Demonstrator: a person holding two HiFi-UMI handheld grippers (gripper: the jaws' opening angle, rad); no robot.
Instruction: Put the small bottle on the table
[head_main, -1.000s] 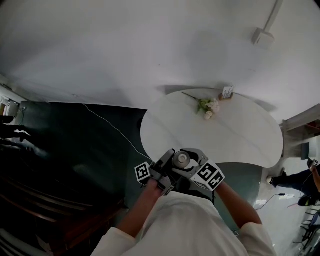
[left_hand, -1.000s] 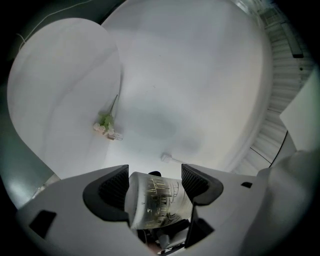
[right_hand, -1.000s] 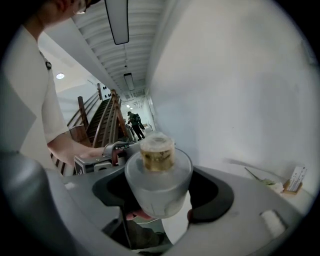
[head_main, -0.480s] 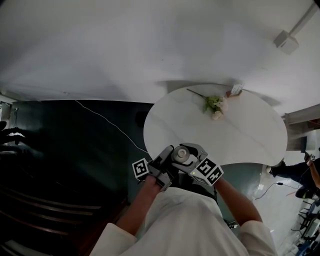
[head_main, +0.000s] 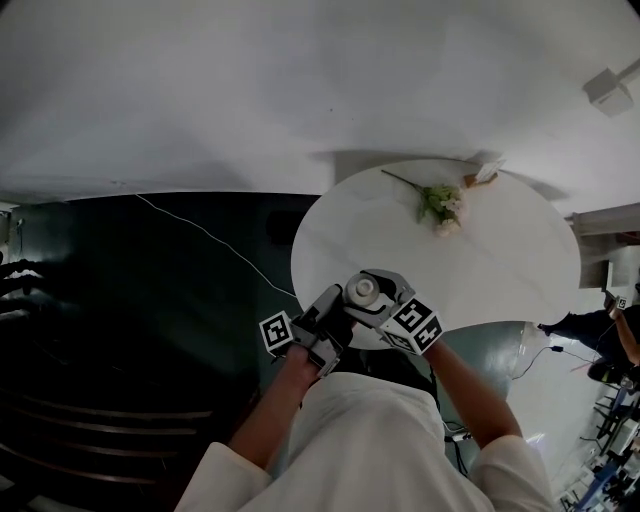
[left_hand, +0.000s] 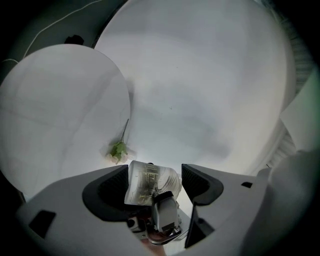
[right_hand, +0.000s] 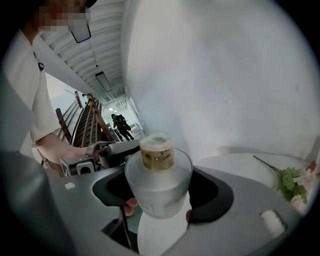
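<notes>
w/ the right gripper (right_hand: 159, 200) clamped wide on the small bottle (head_main: 361, 290), held in air by the 7 o'clock rim of the table (head_main: 500, 270), & the left gripper (left_hand: 152, 182) jaws apart round it, we judged a too-early release cd drop it off the edge.
</notes>
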